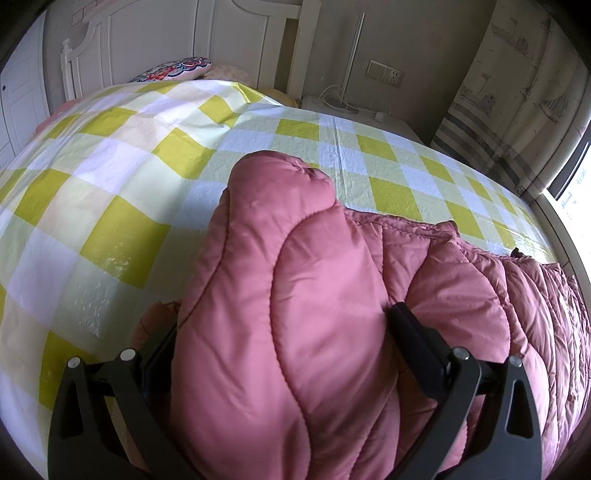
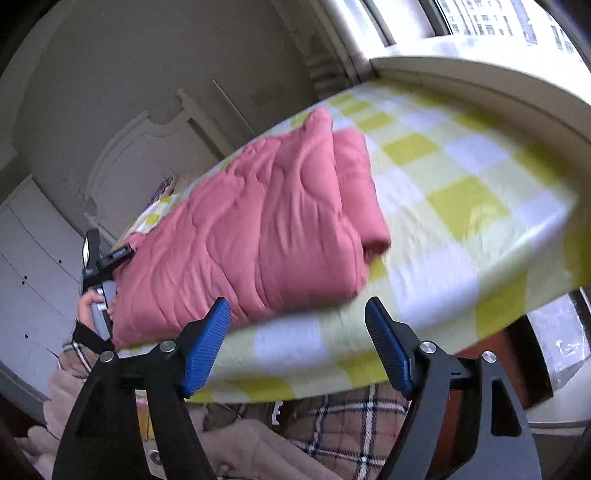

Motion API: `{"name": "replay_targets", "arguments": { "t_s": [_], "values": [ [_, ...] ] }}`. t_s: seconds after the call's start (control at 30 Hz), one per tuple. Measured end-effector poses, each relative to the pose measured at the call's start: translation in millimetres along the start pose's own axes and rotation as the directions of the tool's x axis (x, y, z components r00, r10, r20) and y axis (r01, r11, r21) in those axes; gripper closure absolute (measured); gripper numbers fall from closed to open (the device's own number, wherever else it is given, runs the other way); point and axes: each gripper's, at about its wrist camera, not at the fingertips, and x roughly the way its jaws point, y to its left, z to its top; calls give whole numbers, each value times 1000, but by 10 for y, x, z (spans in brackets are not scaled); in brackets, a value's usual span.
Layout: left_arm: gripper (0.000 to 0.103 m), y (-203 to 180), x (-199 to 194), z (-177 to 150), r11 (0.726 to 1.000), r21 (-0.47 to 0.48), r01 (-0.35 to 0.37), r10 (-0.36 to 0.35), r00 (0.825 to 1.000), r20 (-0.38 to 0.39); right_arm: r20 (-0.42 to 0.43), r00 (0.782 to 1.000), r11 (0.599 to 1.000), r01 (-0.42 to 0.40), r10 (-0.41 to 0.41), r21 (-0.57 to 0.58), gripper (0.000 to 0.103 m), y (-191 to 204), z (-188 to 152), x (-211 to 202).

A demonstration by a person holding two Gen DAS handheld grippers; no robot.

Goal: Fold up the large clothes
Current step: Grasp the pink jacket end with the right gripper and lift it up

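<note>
While the pink quilted jacket (image 1: pixel 280 306) lies part-folded on the bed, the scene reads from left to right as follows:

Wardrobe: white panelled doors (image 2: pixel 33 266) at the far left of the right wrist view; small dark knobs visible.
Headboard: white, carved (image 1: pixel 155 40); stands behind the bed; a patterned pillow (image 1: pixel 173 69) lies just in front of it.
Person: a hand (image 2: pixel 90 308) in a dark strap grips the handle of the left gripper at the left edge of the jacket; a plaid garment (image 2: pixel 343 424) shows below the bed edge.
Left gripper (image 1: pixel 284 328): pinching a thick bundle of the jacket; one black finger (image 1: pixel 417 339) presses into the padding on the right, the other is mostly hidden behind the fabric on the left.
Jacket: bunched and raised between the left gripper's fingers in the left wrist view; the remainder spreads flat to the right along the near edge of the bed; in the right wrist view it appears as a folded slab (image 2: pixel 258 221) on the bedcover, with a rolled edge at its right end.
Bedcover: yellow, white and pale green check (image 1: pixel 110 177); touching the jacket from beneath.
Right gripper (image 2: pixel 297 334): spread, with blue ribbed pads (image 2: pixel 207 347); nothing between them; it hovers just off the near edge of the jacket, apart from it; the picture is motion-blurred.
Socket panel: on the wall (image 1: pixel 384 74) right of the headboard; white cables lie on a nightstand (image 1: pixel 343 107) below.
Curtain: printed with ships (image 1: pixel 517 81); hangs at the far right beside a bright window (image 2: pixel 491 22).
</note>
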Motion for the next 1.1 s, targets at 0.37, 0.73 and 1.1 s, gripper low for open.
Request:
{"name": "replay_targets", "arguments": {
  "t_s": [0.37, 0.73, 1.1],
  "values": [
    [2, 7, 8, -7, 1000, -1, -8, 8, 1000, -1, 86, 996, 975, -33, 14, 220, 11, 264, 366, 680],
    [2, -27, -95, -101, 999, 1, -44, 44, 999, 14, 310, 934, 929, -263, 178, 258, 68, 138, 324, 554],
    [2, -1295, -1048, -322, 965, 250, -76, 10, 967, 253, 369, 920, 986, -157, 129, 48, 68, 399, 200, 121]
  ]
}}
